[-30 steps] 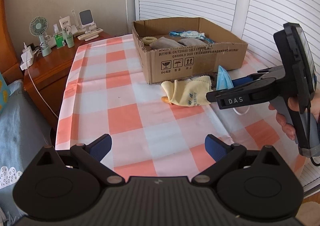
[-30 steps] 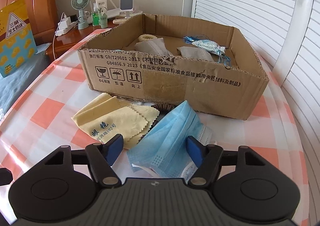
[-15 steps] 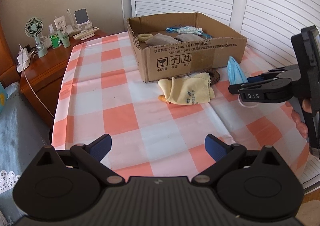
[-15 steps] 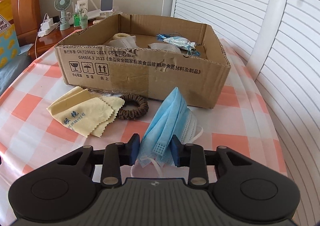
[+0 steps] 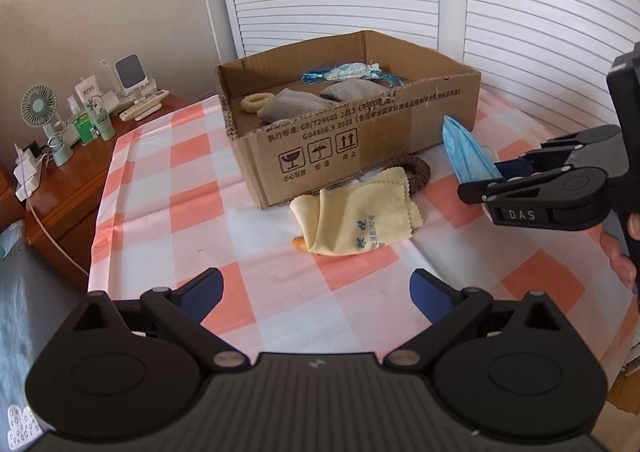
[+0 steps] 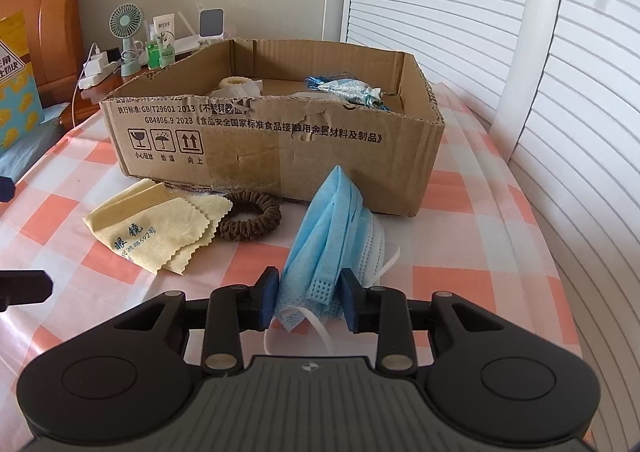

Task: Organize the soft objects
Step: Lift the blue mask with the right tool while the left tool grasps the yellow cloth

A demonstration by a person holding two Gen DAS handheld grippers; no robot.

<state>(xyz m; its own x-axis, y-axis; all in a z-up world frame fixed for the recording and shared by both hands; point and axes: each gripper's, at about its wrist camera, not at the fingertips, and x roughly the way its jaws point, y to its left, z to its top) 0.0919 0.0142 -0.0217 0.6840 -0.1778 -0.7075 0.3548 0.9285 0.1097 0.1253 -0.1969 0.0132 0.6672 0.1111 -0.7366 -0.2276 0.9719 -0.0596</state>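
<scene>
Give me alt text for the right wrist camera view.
The right gripper pinches a bunched blue face mask above a checked tablecloth, before an open cardboard box holding soft items. A yellow lens cloth and brown scrunchie lie left of the mask.

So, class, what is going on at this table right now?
A person is sorting soft things into a cardboard box. The right gripper has just closed on a blue face mask and holds it bunched up in front of the box. The left gripper is open and empty. A yellow cloth and brown scrunchie wait on the tablecloth.
</scene>
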